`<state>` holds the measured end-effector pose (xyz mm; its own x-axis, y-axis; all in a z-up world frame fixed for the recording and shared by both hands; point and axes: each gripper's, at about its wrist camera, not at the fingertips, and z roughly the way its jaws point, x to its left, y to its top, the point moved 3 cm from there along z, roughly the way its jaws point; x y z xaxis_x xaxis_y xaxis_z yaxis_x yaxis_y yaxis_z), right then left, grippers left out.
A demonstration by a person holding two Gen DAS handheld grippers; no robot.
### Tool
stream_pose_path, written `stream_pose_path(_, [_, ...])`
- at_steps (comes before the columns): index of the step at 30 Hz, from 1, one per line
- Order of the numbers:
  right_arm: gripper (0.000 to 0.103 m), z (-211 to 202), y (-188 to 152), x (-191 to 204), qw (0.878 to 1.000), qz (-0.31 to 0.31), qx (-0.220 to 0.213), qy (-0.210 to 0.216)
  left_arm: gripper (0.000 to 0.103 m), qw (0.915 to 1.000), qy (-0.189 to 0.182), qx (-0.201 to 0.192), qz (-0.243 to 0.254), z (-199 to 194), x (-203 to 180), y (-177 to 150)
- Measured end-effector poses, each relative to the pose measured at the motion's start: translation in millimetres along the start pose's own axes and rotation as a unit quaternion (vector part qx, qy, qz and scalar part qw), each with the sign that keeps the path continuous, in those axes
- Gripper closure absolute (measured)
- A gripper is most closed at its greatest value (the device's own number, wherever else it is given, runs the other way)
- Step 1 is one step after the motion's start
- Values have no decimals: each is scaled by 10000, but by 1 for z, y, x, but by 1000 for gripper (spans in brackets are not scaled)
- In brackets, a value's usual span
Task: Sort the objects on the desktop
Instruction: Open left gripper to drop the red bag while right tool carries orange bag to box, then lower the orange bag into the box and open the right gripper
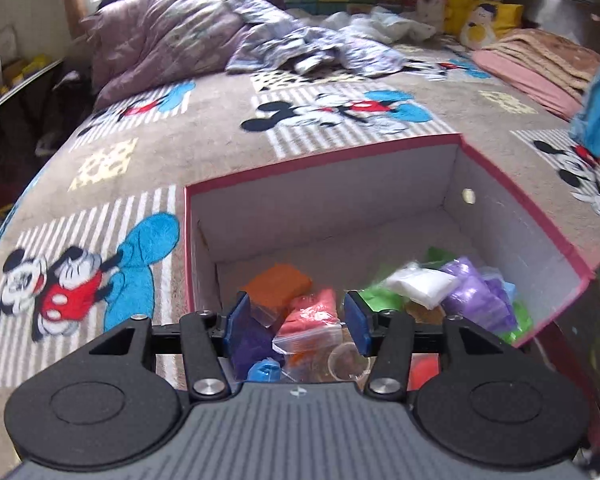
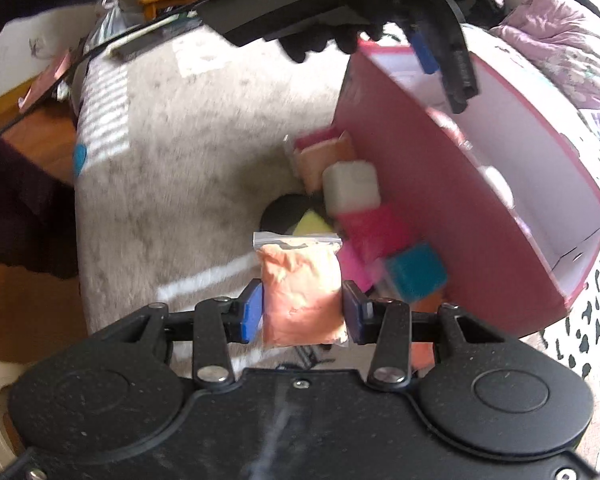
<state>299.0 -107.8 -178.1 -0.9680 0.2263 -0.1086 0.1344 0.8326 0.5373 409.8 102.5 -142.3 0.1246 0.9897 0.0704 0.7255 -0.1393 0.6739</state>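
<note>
Judging from how things lie, the sorting looks roughly half done: the pink-rimmed storage box (image 1: 500,184) on the Mickey Mouse bedspread (image 1: 220,128) already holds a heap of clay packets, among them an orange packet (image 1: 278,280), a red zip-bag packet (image 1: 316,312), a white packet (image 1: 420,282), a purple packet (image 1: 476,292) and some green ones, with what looks like a clear plastic cup (image 1: 348,364) near the front wall. The left tool (image 1: 300,322) hangs over that heap with its blue pads spread apart and nothing between them, so it seems to have nothing in hand at this moment. The right tool (image 2: 302,308) is pinching a peach-orange clay bag (image 2: 302,292) by its sides, lifted clear of the grey plush bedspread and not yet over the box. Outside the box, lying against its red outer wall (image 2: 440,216), a small row of packets waits: a pale orange packet (image 2: 320,160), a grey-white block (image 2: 352,192), a deep pink packet (image 2: 376,228), a teal block (image 2: 416,272), and a yellow piece (image 2: 310,224) just beside them. So the bag in the right tool needs carrying over the rim and releasing, and after that about five loose pieces remain to be picked up; whether more lie out of view I cannot tell.
</note>
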Motion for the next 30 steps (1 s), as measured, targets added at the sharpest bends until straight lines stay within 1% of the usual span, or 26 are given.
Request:
stream_pose_path(3, [61,-6,7,-2,9999,57,-126,-30,53,9982,-410,-26,441,-19,-1,-7])
stream_pose_path(6, [61,-13,14,-5,9996,127,-262,-67,53,9927,-819,-52,880,-37,-2,-15])
stream_pose_path(9, [61,-19,20,-10,9988,256,-403,-105,53,9837,-1237,-64,1301,-56,-3,-23])
stream_pose_path(11, [61,-23,25,-15,9978,366,-522,-168,53,9760,-1570,14,1506,-64,-3,-36])
stream_pose_path(13, [62,-26,30,-20,9964,490,-650,-238,53,9683,-1780,169,1746,-68,-5,-51])
stream_pose_path(17, [62,-33,42,-33,9915,800,-935,-428,53,9551,-1789,652,2271,-65,-10,-79])
stream_pose_path(21, [61,-35,52,-49,9846,1138,-1081,-773,53,9409,-1769,1077,2680,-59,-15,-99])
stream_pose_path(25, [62,-39,56,-71,9756,1509,-1191,-1058,53,9298,-1834,1255,2933,-59,-25,-105])
stream_pose_path(30, [61,-37,53,-103,9630,1975,-1172,-1409,53,9163,-1995,1316,3214,-65,-43,-109])
